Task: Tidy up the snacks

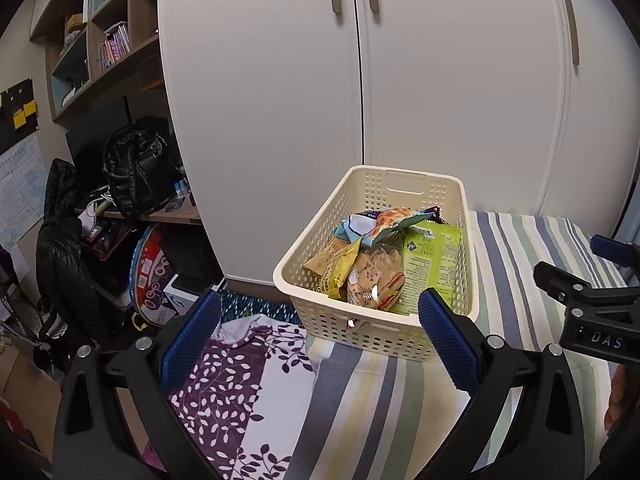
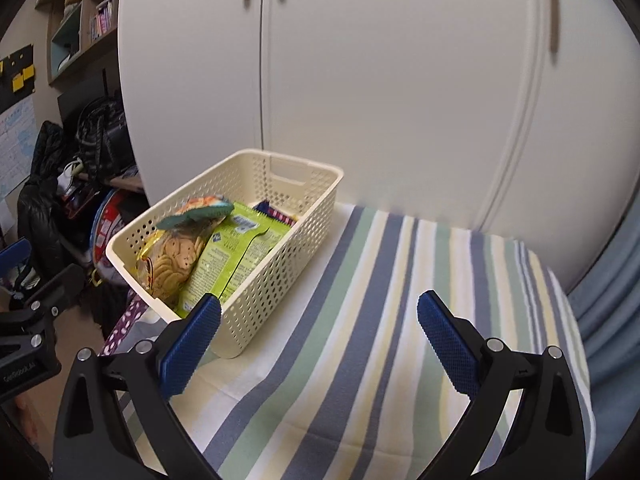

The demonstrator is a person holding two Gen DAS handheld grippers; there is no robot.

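A cream perforated basket (image 1: 316, 280) (image 2: 280, 272) sits on a striped bed cover (image 1: 520, 320) (image 2: 380, 320). Inside lie several snack packs: a clear bag of round biscuits (image 1: 376, 276) (image 2: 176, 256), a green packet (image 1: 430, 268) (image 2: 232, 256), a yellow packet (image 1: 334, 266) and a light-blue packet (image 1: 380, 220) (image 2: 200, 210) on top. My left gripper (image 1: 320, 336) hangs open just in front of the basket's near wall, holding nothing. My right gripper (image 2: 320, 336) stands open over the striped cover, to the right of the basket, empty. In the left wrist view the right gripper (image 1: 588, 296) shows at the right edge.
White wardrobe doors (image 1: 360, 80) (image 2: 360, 80) rise right behind the basket. A purple leaf-print sheet (image 1: 240, 392) lies at the bed's left. Beyond the bed's left edge are a cluttered desk with a black backpack (image 1: 136, 168), dark jackets (image 1: 64, 264) and shelves (image 1: 100, 32).
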